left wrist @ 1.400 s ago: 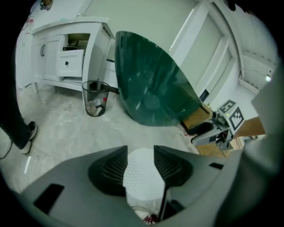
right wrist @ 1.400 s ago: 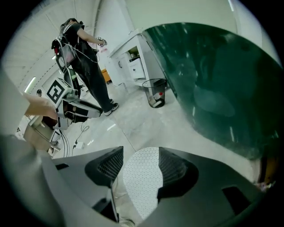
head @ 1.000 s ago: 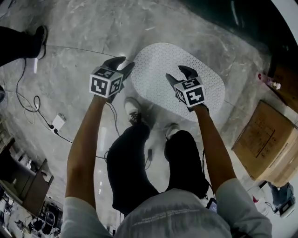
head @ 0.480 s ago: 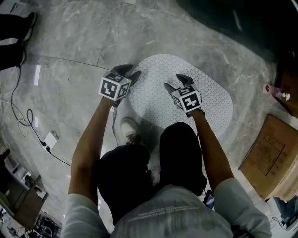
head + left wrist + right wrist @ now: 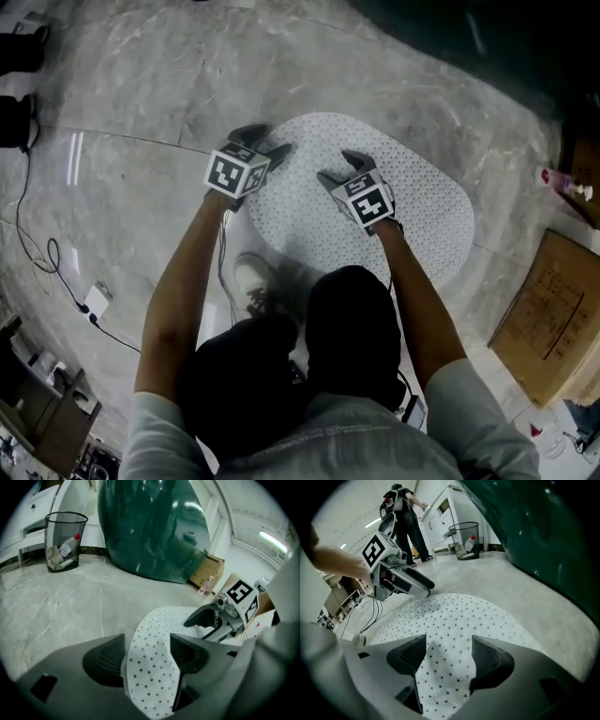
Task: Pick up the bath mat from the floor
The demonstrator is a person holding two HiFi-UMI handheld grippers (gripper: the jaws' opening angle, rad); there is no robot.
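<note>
Grey marble floor (image 5: 141, 187) is lying under a white oval spotted bath mat (image 5: 422, 211). Both the left gripper (image 5: 267, 141) and the right gripper (image 5: 338, 166) are opening their jaws wide, each with some loose mat between them.

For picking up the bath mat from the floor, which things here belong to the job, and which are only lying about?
Belong to the job:
bath mat
left gripper and right gripper, both with jaws opening and the mat between them

Only lying about:
wire waste basket
cardboard box
white adapter on its cable
</note>
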